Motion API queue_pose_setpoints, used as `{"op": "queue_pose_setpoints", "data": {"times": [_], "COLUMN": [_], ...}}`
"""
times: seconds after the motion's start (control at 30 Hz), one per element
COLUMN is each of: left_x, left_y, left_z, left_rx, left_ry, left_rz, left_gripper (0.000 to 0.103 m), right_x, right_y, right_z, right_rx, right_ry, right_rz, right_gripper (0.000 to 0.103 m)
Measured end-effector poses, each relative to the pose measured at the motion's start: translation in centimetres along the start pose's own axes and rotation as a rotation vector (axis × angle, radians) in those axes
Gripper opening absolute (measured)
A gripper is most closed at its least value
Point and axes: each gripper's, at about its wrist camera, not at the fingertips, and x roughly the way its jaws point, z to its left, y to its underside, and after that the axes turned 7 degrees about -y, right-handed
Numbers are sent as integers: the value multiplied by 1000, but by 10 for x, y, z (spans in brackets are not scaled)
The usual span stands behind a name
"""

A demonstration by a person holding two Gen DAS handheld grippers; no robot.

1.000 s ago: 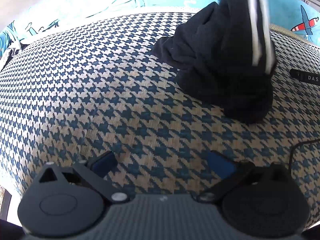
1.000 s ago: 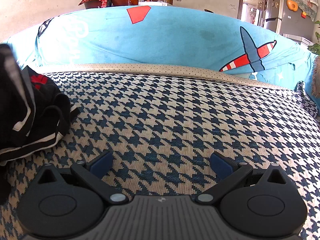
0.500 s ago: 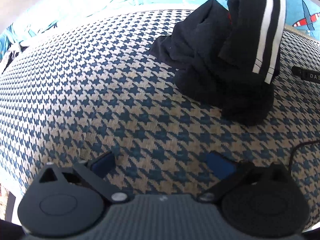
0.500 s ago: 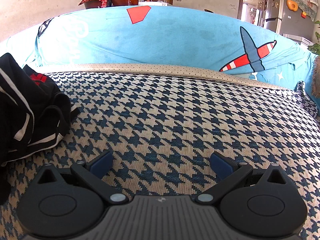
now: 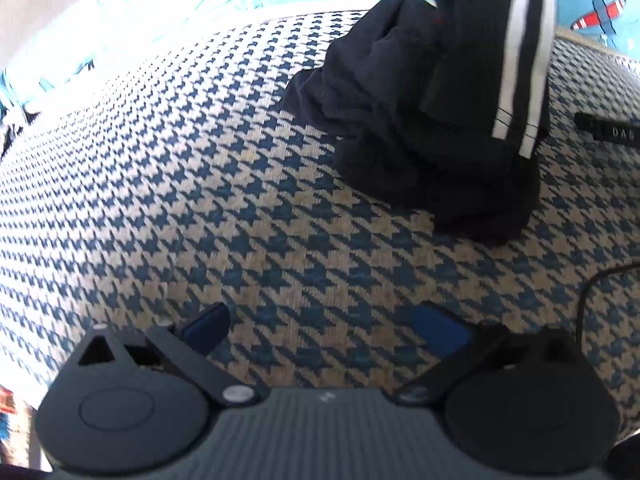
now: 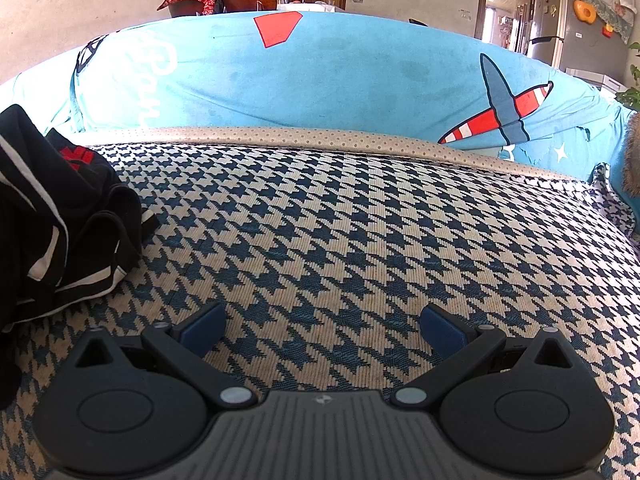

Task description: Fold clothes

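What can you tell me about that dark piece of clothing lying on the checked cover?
The black garment lies crumpled in a loose, unfolded heap on the houndstooth cover. It looks like soft knit fabric, with two white stripes along one raised fold and a small red mark visible from the right wrist view. Neither gripper touches it; both are open and apart from it.

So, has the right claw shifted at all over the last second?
No. In the right wrist view the right claw frames the red-and-white plane print on the blue sofa cover exactly as before; only the crumpled black white-striped garment at left changed shape.
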Motion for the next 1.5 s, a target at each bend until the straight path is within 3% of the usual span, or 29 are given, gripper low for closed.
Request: {"op": "queue_pose_setpoints", "data": {"times": [0.1, 0.57, 0.97, 1.27, 1.5], "left_x": [-5, -9, -15, -12, -13], "left_y": [5, 10, 9, 9, 9], "left_z": [11, 14, 6, 3, 3], "left_rx": [-40, -35, -36, -44, -51], "left_ry": [23, 27, 14, 8, 6], "left_rz": [7, -28, -35, -42, -49], "left_gripper": [103, 103, 103, 103, 103], "right_x": [-1, -24, -38, -56, -75], "right_y": [0, 7, 12, 17, 31], "right_z": [1, 25, 32, 42, 57], "right_rx": [23, 134, 122, 120, 136], "right_ry": [11, 122, 96, 65, 34], "right_rz": [8, 108, 185, 319, 364], "right_gripper": [103, 103, 103, 103, 103]}}
